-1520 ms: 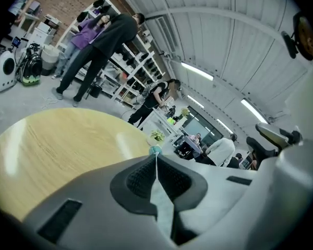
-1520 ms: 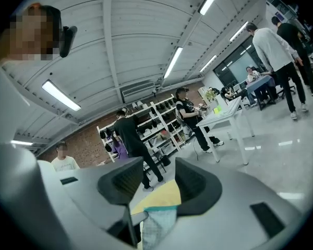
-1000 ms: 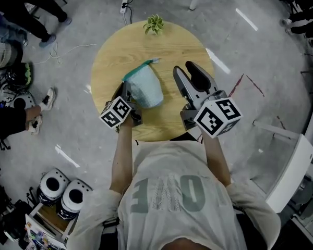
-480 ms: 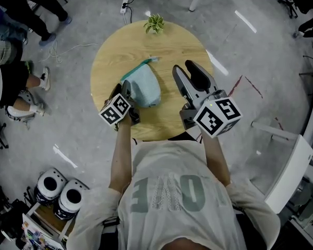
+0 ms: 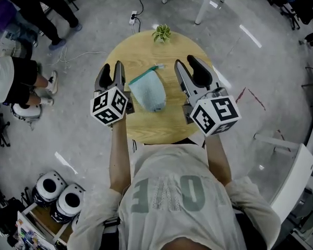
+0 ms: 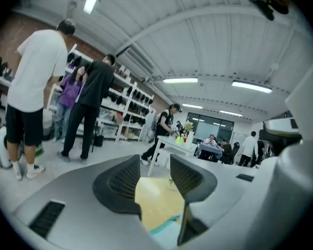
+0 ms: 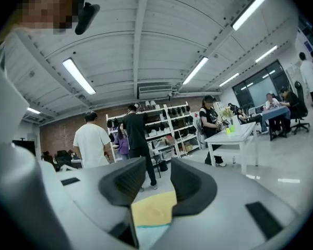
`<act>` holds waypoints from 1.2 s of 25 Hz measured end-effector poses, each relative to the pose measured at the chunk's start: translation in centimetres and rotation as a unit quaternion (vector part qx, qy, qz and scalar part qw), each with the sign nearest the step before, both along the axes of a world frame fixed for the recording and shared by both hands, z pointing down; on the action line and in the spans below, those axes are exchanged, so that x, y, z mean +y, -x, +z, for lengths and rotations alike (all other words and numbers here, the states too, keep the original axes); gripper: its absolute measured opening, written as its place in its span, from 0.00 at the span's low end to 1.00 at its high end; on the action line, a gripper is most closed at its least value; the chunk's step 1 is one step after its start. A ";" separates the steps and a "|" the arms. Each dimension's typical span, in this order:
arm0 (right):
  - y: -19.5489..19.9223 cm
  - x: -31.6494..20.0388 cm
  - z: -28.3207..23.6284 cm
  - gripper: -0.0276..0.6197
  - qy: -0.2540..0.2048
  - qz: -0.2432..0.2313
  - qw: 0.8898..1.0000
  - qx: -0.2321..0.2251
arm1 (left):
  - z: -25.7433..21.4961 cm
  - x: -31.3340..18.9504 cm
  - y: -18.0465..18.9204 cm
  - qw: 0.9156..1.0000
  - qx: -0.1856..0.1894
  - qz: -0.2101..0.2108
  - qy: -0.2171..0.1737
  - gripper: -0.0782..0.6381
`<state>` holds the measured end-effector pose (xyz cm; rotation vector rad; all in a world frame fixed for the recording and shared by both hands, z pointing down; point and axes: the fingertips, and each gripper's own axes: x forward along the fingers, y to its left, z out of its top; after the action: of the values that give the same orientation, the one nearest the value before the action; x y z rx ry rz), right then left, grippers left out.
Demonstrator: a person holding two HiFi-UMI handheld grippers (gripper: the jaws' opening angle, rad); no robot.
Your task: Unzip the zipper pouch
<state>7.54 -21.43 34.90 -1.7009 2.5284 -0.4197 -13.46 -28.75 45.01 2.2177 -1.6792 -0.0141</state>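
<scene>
Lying near the middle of the round tabletop [image 5: 146, 125], the pale zipper pouch [image 5: 149, 92] looks soft, light and slumped, so it will probably slide or bunch when tugged. Its teal zipper [image 5: 141, 75] runs along the left side, and the pull tab [image 5: 158, 65] points toward the far edge. One jaw pair should pin the fabric beside the zipper while the other pinches the tab.

The left gripper [image 5: 110, 72] hovers at the left edge with its jaws opening and nothing between them. The right gripper [image 5: 186, 62] hovers at the right edge, its jaws apart but closing, also empty.

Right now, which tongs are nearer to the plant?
Right. The right tongs, closing on nothing, are just right of the plant and nearer the person; the left tongs, opening and empty, are farther left.
</scene>
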 end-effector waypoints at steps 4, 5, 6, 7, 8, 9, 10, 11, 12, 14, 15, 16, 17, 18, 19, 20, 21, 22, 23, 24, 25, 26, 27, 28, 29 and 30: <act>1.4 0.0 -2.7 0.26 -0.037 -0.003 0.999 0.016 | -9.9 1.4 -0.4 0.991 -0.056 0.013 -0.121 0.34; 1.7 0.0 -3.2 0.24 -0.046 -0.004 0.999 0.020 | -11.9 2.1 -0.5 0.987 -0.066 0.014 -0.145 0.30; 1.9 0.1 -3.7 0.23 -0.053 -0.004 0.998 0.023 | -13.7 2.8 -0.6 0.983 -0.078 0.013 -0.167 0.26; 2.1 0.2 -4.0 0.21 -0.059 -0.004 0.998 0.026 | -15.2 3.6 -0.7 0.978 -0.089 0.011 -0.186 0.21; 2.4 0.3 -4.3 0.19 -0.063 -0.004 0.998 0.029 | -16.4 4.4 -0.9 0.974 -0.101 0.009 -0.204 0.18; 2.6 0.3 -4.4 0.18 -0.066 -0.004 0.997 0.033 | -17.4 5.2 -1.0 0.970 -0.111 0.007 -0.218 0.16; 2.8 0.4 -4.4 0.16 -0.067 -0.005 0.997 0.035 | -18.2 5.9 -1.2 0.966 -0.118 0.007 -0.230 0.16; 3.0 0.5 -4.3 0.15 -0.066 -0.005 0.997 0.037 | -18.7 6.6 -1.4 0.963 -0.123 0.006 -0.238 0.15; 3.1 0.6 -4.2 0.14 -0.064 -0.005 0.997 0.039 | -19.0 7.4 -1.5 0.962 -0.127 0.005 -0.244 0.15; 3.4 1.0 -3.8 0.12 -0.060 -0.005 0.997 0.041 | -19.0 8.6 -1.8 0.961 -0.130 0.003 -0.246 0.15; 3.5 1.2 -3.6 0.11 -0.060 -0.005 0.997 0.042 | -18.8 9.0 -2.0 0.961 -0.132 0.003 -0.243 0.15; 3.6 1.3 -3.5 0.11 -0.059 -0.005 0.997 0.044 | -18.5 9.3 -2.2 0.962 -0.134 0.004 -0.240 0.15; 3.6 1.5 -3.3 0.10 -0.059 -0.005 0.997 0.047 | -18.2 9.4 -2.4 0.962 -0.136 0.005 -0.236 0.15; 3.7 1.8 -3.1 0.09 -0.058 -0.006 0.997 0.051 | -18.0 9.6 -2.5 0.963 -0.138 0.007 -0.233 0.15; 3.8 2.0 -2.9 0.09 -0.057 -0.007 0.997 0.054 | -17.8 9.7 -2.6 0.963 -0.139 0.009 -0.232 0.15; 4.0 2.1 -2.8 0.09 -0.055 -0.008 0.997 0.056 | -17.8 9.8 -2.7 0.962 -0.140 0.010 -0.232 0.15; 4.1 2.1 -2.7 0.09 -0.054 -0.010 0.997 0.057 | -18.0 9.8 -2.7 0.962 -0.139 0.011 -0.234 0.15; 4.1 2.1 -2.6 0.09 -0.054 -0.011 0.997 0.056 | -18.2 9.9 -2.8 0.962 -0.138 0.010 -0.237 0.15; 4.1 2.1 -2.7 0.09 -0.055 -0.012 0.997 0.055 | -18.5 9.9 -2.8 0.961 -0.137 0.010 -0.240 0.15; 4.1 2.1 -2.8 0.09 -0.057 -0.013 0.997 0.054 | -18.7 9.9 -2.8 0.960 -0.136 0.008 -0.243 0.15; 4.1 2.1 -2.9 0.09 -0.059 -0.013 0.997 0.053 | -18.9 10.0 -2.8 0.960 -0.136 0.007 -0.245 0.15; 4.2 2.1 -3.1 0.09 -0.061 -0.014 0.997 0.053 | -18.9 10.0 -2.8 0.959 -0.139 0.007 -0.246 0.15; 4.2 2.1 -3.2 0.09 -0.063 -0.014 0.996 0.053 | -18.7 10.0 -2.7 0.959 -0.144 0.007 -0.245 0.15; 4.2 2.0 -3.3 0.09 -0.065 -0.015 0.996 0.054 | -18.6 9.9 -2.6 0.959 -0.147 0.007 -0.243 0.15; 4.2 1.9 -3.3 0.09 -0.066 -0.015 0.996 0.054 | -18.5 9.8 -2.6 0.959 -0.148 0.007 -0.241 0.15; 4.3 1.8 -3.4 0.09 -0.066 -0.016 0.996 0.055 | -18.4 9.8 -2.5 0.960 -0.146 0.007 -0.240 0.15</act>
<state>3.28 -19.58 31.54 -1.6817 2.5967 -0.1608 -10.95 -18.97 26.59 2.6938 -1.9847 -0.1073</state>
